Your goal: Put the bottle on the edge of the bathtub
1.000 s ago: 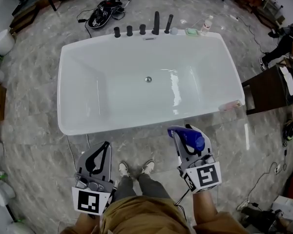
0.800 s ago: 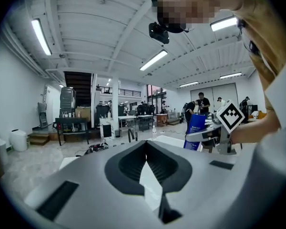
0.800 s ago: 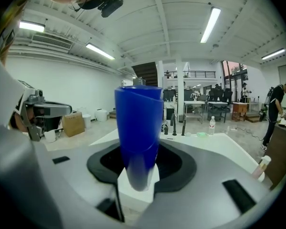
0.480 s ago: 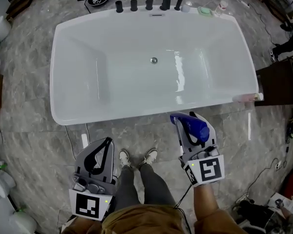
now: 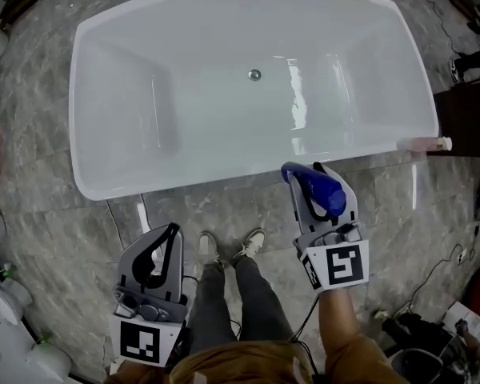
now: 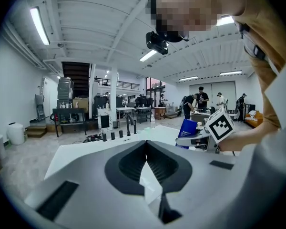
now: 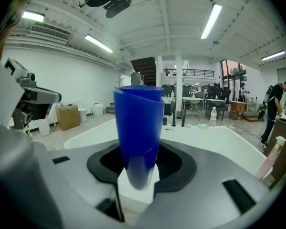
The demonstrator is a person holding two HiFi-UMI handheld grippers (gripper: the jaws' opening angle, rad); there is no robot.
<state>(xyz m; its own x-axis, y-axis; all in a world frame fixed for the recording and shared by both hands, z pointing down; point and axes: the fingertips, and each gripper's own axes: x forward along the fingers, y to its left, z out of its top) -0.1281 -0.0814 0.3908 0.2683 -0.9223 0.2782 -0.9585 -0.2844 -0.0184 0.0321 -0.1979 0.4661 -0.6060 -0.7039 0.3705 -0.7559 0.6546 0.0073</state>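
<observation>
Right gripper (image 5: 310, 174) fingers clamped on the blue bottle (image 5: 324, 195), bathtub (image 5: 224, 184) rim just ahead; left gripper (image 5: 170, 232) fingers pinched together, empty.

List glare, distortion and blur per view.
Head view: glare streaks the bathtub, fisheye bows its rim. Left gripper view: dark round vignette, near jaws soft. Right gripper view: the blue bottle blurs at its near end.
</observation>
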